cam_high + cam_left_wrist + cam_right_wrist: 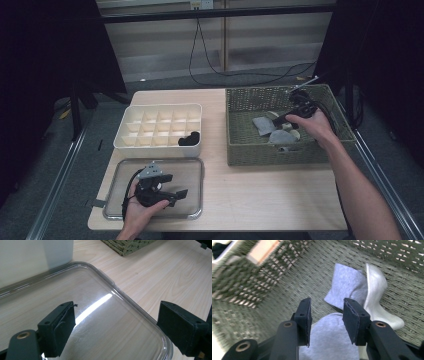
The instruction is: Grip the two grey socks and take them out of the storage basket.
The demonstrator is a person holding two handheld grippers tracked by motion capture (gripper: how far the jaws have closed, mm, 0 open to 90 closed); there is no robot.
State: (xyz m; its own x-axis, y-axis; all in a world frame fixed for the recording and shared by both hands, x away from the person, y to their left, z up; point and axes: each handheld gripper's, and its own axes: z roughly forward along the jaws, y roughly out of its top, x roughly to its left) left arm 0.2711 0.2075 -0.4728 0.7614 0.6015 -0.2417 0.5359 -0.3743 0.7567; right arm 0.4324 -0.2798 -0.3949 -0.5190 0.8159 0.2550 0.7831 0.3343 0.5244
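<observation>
i see dim edges, glare streaking the clear tray [105,322], and the basket [244,282] blurred, perhaps by motion.

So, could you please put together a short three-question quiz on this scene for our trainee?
1. True or false: the right gripper is inside the green woven basket.
2. What lies under the left gripper? A) clear plastic lid B) grey socks C) bare floor
3. What does the white divided plastic organiser box hold in one compartment?

Key:
1. True; its jaws stand apart above a grey sock, pads not pressing on it.
2. A: the clear plastic lid on the light wooden table.
3. A dark rolled item, in the front row.
</observation>
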